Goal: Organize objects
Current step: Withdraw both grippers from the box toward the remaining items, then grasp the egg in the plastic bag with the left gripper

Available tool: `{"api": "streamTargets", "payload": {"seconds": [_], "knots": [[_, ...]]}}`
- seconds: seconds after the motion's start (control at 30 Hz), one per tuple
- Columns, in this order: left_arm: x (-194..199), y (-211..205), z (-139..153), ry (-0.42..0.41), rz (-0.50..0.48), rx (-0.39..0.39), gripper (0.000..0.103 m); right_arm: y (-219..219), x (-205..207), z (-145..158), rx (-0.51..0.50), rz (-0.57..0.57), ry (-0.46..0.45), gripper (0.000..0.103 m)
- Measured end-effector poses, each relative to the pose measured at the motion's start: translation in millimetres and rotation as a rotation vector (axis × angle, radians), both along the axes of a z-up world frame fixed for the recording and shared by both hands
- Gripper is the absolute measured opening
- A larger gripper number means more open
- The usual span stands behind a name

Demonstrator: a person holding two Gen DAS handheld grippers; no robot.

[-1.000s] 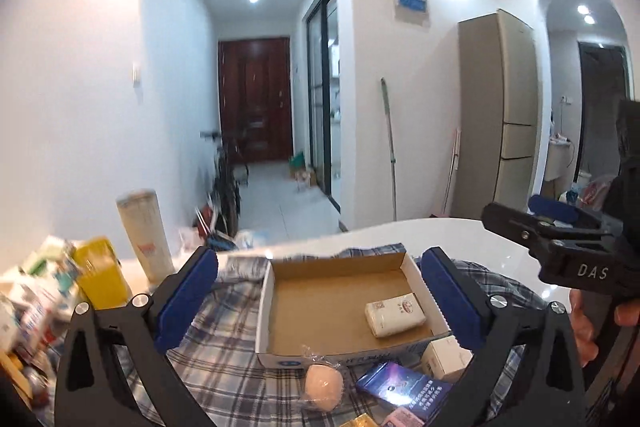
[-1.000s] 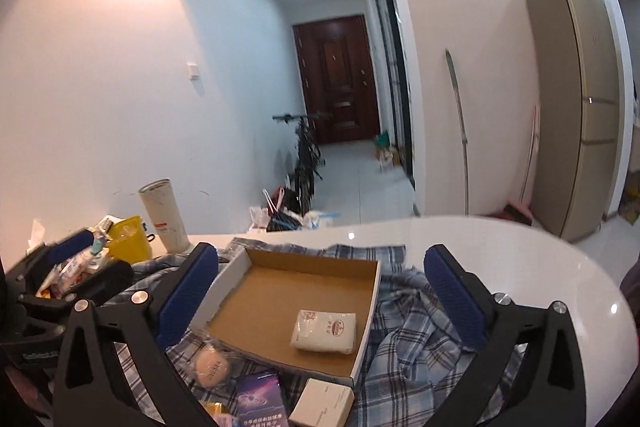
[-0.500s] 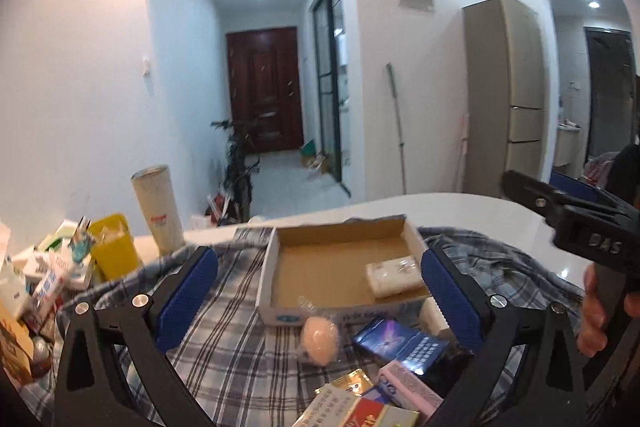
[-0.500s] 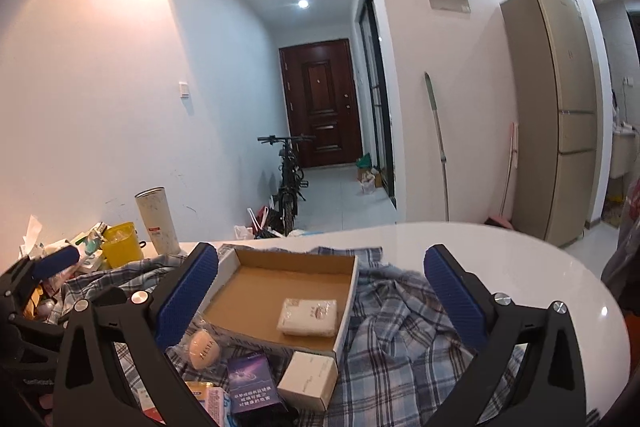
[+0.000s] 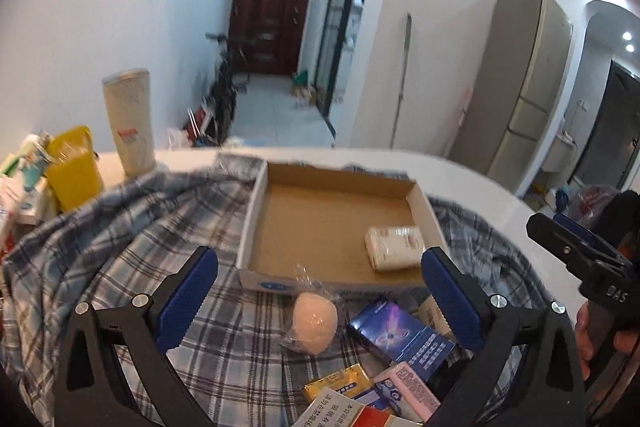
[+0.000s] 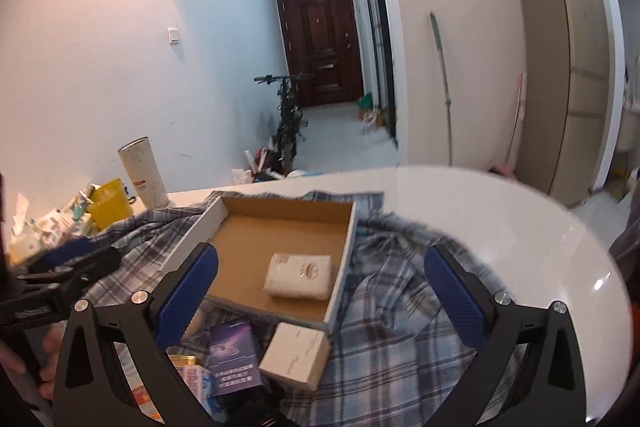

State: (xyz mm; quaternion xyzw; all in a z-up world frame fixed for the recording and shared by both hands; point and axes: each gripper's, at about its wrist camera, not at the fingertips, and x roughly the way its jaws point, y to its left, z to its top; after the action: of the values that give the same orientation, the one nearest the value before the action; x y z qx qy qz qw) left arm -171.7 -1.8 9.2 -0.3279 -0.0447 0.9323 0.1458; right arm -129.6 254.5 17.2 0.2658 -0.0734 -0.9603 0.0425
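A shallow cardboard tray lies on a plaid cloth and holds one white tissue pack. In front of it sit a wrapped pale round item, a purple box, a white box, a pink box and a gold packet. My left gripper stands open above the round item. My right gripper is open over the tray's near edge. Each gripper shows at the other view's side.
A tall white cylinder, a yellow cup and a heap of small packages stand at the table's left. The white round table is bare on the right. A hand holds the right gripper's handle.
Both grippers drew back and tilted down, then eased forward; more boxes in front of the tray came into view. Both stay open and nothing has been picked up.
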Motion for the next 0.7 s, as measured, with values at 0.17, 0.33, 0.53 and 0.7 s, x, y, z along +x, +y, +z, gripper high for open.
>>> {"api": "streamTargets", "payload": {"seconds": [0.17, 0.33, 0.53, 0.7], "knots": [[-16.3, 7.4, -33.9, -0.133, -0.056, -0.003, 0.088, -2.2, -10.9, -23.9, -0.006, 0.017, -0.074, 0.103], [-24.9, 12.4, -55.8, -0.167, -0.054, -0.040, 0.074, -4.3, -13.5, -30.4, 0.008, 0.029, -0.088, 0.103], [-35.7, 19.2, -78.3, -0.259, -0.101, -0.068, 0.056, -8.0, -16.1, -34.4, 0.024, 0.043, -0.093, 0.103], [-40.2, 27.5, -95.2, -0.324, -0.120, -0.106, 0.054, -9.9, -16.5, -35.9, 0.034, 0.056, -0.097, 0.103]]}}
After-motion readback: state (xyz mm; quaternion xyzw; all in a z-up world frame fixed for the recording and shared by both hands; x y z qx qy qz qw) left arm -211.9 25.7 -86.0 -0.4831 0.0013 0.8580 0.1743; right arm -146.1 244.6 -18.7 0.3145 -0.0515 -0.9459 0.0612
